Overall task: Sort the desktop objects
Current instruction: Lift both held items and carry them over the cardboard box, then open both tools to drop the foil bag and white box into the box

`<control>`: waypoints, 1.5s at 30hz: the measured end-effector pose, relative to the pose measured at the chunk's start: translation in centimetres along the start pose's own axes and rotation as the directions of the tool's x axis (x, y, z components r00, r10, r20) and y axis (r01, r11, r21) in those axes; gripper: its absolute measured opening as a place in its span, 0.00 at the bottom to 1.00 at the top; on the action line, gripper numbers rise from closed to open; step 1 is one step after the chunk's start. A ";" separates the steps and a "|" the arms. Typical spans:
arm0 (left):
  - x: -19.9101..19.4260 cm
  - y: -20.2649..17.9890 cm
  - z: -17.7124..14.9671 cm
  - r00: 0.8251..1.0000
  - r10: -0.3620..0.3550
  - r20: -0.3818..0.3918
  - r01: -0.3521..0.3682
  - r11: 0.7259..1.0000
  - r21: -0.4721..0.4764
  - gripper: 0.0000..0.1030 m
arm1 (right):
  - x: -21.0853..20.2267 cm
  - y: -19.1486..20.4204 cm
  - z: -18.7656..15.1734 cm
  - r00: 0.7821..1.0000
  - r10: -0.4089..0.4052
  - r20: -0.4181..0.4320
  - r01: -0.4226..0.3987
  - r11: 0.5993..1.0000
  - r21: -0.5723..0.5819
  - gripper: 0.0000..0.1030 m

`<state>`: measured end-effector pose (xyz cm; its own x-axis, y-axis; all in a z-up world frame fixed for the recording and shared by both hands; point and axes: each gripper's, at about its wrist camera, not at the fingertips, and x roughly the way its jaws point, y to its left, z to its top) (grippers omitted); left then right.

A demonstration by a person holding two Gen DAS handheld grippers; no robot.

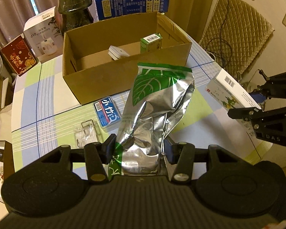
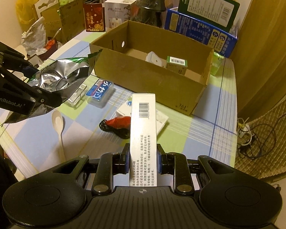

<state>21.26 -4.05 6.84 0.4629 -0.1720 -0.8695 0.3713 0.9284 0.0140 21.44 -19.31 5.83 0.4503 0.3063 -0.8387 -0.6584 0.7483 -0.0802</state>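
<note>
While both grippers hover over the checked counter (image 2: 200, 133), each carries one item.

Left gripper (image 1: 139, 150): level and pointing forward at the cardboard box (image 1: 104, 76); jaws pressed onto the lower end of the foil pouch (image 1: 154, 105).
Foil pouch: crumpled silver with a green leaf print, raised off the counter, its top edge reaching the box's near wall in the left wrist view.
Right gripper (image 2: 142, 160): level, aimed toward the box from further right; jaws clamped on the white carton (image 2: 143, 133) at its near end.
White carton: long and narrow, barcode at its far end, sticking straight out from the jaws above the counter.
Cardboard box: open-topped, holding a small green carton (image 2: 177, 64) upright and a white flat object (image 2: 152, 59).
Counter, near the box: blue card pack (image 1: 106, 114) just in front of the box wall, clear plastic case (image 1: 86, 133) beside it.
Counter, under the right gripper: white spoon (image 2: 59, 129), a red and black object (image 2: 118, 126), and a flat white box (image 2: 160, 120).
Behind the box: blue carton (image 2: 202, 32) and a dark wrapped object (image 1: 74, 7).
</note>
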 end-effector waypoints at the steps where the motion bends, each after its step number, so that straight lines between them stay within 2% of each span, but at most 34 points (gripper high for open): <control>1: 0.0 0.1 0.1 1.000 0.002 0.001 -0.002 1.000 -0.001 0.45 | 0.0 0.0 0.2 1.000 0.001 0.001 -0.001 1.000 0.000 0.22; 16: 0.8 2.4 3.0 1.000 0.024 0.016 -0.023 0.999 -0.047 0.45 | 0.7 -2.2 4.3 1.000 0.005 0.031 -0.006 0.999 0.034 0.22; 26: 2.2 6.9 8.4 0.996 0.081 0.045 -0.077 0.993 -0.092 0.45 | 3.0 -6.0 10.2 0.999 -0.003 0.049 -0.001 0.997 0.082 0.22; 36: 6.4 9.5 14.1 0.993 0.097 0.066 -0.090 0.990 -0.108 0.45 | 7.1 -8.7 16.9 0.996 0.020 0.087 -0.034 0.987 0.159 0.22; 45: 10.4 11.9 16.8 0.993 0.072 0.094 -0.056 0.985 -0.164 0.45 | 11.2 -10.1 20.6 0.994 0.030 0.101 -0.053 0.972 0.231 0.22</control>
<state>44.07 -0.33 6.24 0.5622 -0.1350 -0.8159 0.2076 0.9780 -0.0187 45.57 -11.36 8.30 0.4889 0.3863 -0.7821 -0.5241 0.8468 0.0906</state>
